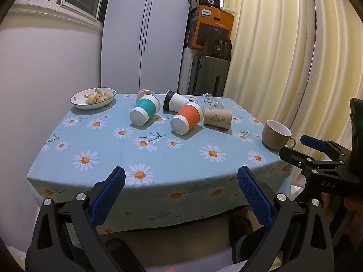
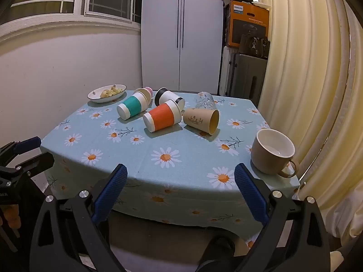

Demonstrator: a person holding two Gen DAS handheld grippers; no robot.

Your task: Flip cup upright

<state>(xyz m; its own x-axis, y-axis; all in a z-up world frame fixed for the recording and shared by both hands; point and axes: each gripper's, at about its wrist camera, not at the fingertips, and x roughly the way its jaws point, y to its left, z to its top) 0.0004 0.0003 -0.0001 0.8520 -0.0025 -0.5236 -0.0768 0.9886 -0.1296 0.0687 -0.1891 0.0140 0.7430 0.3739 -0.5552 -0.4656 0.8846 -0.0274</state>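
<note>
The cups I have to stand up lie crowded together in the middle and far part of the daisy-print blue tablecloth, and that crowding is my main worry. The orange-banded white cup lies on its side with its base toward me, and its rim end sits just beside, perhaps touching, the tan paper-look cup with a small drawing, which also lies on its side with its mouth facing right. Behind them lie the teal-banded white cup, the black-and-white cup, a pink-and-cream cup and a clear glass tumbler, all tipped over. I judge that reaching for any one of these could nudge a neighbour; they are round and lying down, so a bump may set one rolling, and the tumbler near the far edge is the one I would least like to send off. Closing on a tapered wall at a slant could also squirt the cup out of the pads.

The beige ceramic mug with a handle already stands upright at the right near corner, close to the edge, so a careless sweep of my right arm could knock it.

My right gripper hangs before the near table edge, spread wide and empty. My left gripper is likewise spread wide, holding and touching nothing.
</note>
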